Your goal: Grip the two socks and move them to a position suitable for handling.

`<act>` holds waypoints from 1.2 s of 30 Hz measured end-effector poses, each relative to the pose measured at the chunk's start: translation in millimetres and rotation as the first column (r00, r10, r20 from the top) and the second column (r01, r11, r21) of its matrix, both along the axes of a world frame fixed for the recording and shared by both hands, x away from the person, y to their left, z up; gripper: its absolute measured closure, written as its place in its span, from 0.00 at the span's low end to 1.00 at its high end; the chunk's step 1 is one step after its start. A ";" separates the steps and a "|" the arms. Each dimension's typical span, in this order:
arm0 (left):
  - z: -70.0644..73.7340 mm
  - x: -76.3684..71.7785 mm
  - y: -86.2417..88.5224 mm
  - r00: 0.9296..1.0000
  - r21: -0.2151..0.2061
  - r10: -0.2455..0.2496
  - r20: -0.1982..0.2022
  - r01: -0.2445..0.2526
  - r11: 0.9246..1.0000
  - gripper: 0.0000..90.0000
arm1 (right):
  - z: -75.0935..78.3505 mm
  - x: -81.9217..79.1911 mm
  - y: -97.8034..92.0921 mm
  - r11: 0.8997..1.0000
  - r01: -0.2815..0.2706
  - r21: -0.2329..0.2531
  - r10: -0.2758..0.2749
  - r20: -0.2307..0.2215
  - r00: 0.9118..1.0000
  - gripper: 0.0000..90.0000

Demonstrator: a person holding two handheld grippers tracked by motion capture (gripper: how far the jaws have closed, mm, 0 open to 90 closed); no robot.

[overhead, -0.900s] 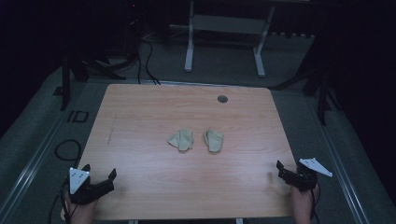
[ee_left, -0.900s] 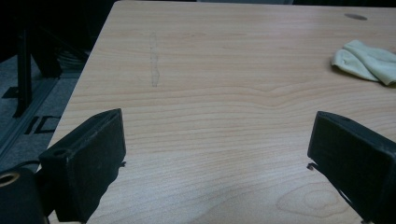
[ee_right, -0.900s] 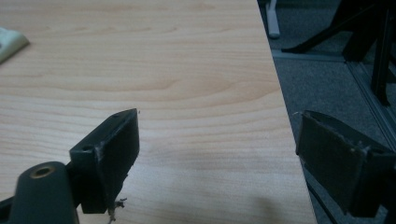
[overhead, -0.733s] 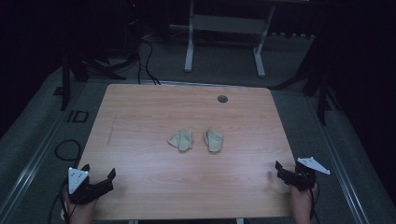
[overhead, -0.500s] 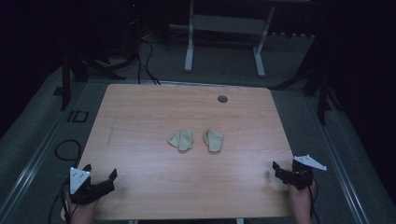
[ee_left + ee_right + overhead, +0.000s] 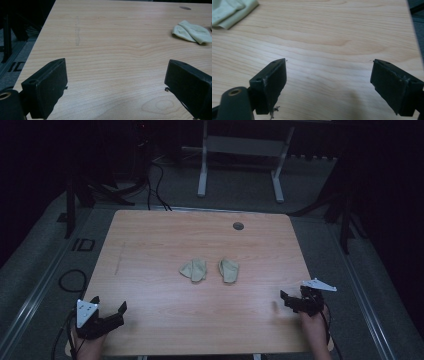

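Right gripper [image 6: 296, 301] creeping inward from table [image 6: 150, 250] edge over last second, jaws spread wide, empty. Left gripper [image 6: 107, 314] staying put at near-left corner, likewise released. Two socks [image 6: 194, 269] [image 6: 229, 270] lying mid-table, well apart from both. Reach likely starting.

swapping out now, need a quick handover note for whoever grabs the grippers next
Left gripper: open, holding nothing, over the near left corner of the table.
Right gripper: open, holding nothing, near the right edge.
Things: two small pale cloths lie mid-table, side by side and apart, the left cloth and the right cloth, both crumpled or loosely folded.
Done: nothing visible; neither cloth is touched.
Left: everything. A fair first move would be to bring each gripper in to the cloth on its side.
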State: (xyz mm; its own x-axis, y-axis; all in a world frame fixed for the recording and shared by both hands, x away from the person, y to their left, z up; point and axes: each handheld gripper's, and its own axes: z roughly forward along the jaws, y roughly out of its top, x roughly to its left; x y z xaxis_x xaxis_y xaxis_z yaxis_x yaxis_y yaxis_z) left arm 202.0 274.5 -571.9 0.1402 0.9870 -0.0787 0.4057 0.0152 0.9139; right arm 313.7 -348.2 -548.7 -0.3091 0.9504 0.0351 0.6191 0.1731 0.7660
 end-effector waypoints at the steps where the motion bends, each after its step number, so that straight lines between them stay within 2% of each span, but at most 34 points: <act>1: 0.0 0.0 0.0 1.000 0.000 0.000 0.000 0.000 1.000 0.05 | 1.0 1.5 2.3 1.000 -0.007 -0.001 0.007 -0.005 1.000 0.15; 5: 0.5 -0.2 -1.6 1.000 0.003 -0.004 0.003 0.004 1.000 0.05 | 4.3 5.9 9.6 1.000 -0.015 0.006 0.015 -0.022 1.000 0.15; 6: 0.5 0.0 -2.1 1.000 0.005 -0.007 0.000 0.007 1.000 0.05 | 6.1 9.2 14.1 0.999 -0.037 0.033 0.038 -0.030 0.999 0.15; 10: 0.6 0.2 -2.8 1.000 0.007 -0.011 -0.004 0.011 1.000 0.05 | 8.6 13.4 22.6 0.997 -0.064 0.032 0.065 -0.033 0.997 0.15; 12: 1.7 0.0 -5.1 1.000 -0.005 -0.017 -0.015 0.017 1.000 0.05 | 9.7 17.0 29.0 0.996 -0.087 0.022 0.088 -0.043 0.995 0.15; 14: 2.7 -0.8 -7.7 0.999 -0.014 -0.035 -0.006 0.035 0.999 0.05 | 10.9 21.2 37.3 0.994 -0.105 0.009 0.106 -0.049 0.993 0.15; 15: 3.1 -0.9 -8.7 0.999 -0.011 -0.039 -0.006 0.039 0.999 0.05 | 11.6 23.2 41.5 0.994 -0.112 0.014 0.112 -0.047 0.993 0.14; 17: 3.9 -1.4 -11.0 0.999 -0.005 -0.050 -0.007 0.050 0.999 0.05 | 12.9 26.4 50.4 0.994 -0.111 -0.014 0.110 -0.042 0.993 0.14; 21: 3.4 -1.0 -11.6 0.998 -0.005 -0.059 -0.008 0.059 0.998 0.05 | 13.8 33.5 66.6 0.990 -0.141 -0.013 0.140 -0.046 0.989 0.14; 25: 2.9 -0.9 -11.0 0.998 -0.007 -0.061 -0.011 0.061 0.998 0.05 | 13.5 39.9 80.6 0.985 -0.172 -0.005 0.171 -0.054 0.984 0.14; 29: 2.4 -0.3 -10.6 0.998 -0.005 -0.064 -0.012 0.064 0.998 0.05 | 15.5 51.6 107.5 0.974 -0.227 0.009 0.227 -0.064 0.972 0.15; 33: 1.7 0.4 -10.7 0.997 -0.008 -0.074 -0.016 0.074 0.997 0.05 | 18.0 61.8 130.7 0.966 -0.257 0.007 0.257 -0.062 0.964 0.17; 36: 1.6 0.5 -11.0 0.997 -0.008 -0.081 -0.015 0.081 0.997 0.05 | 17.8 71.5 147.7 0.962 -0.274 0.000 0.274 -0.061 0.960 0.23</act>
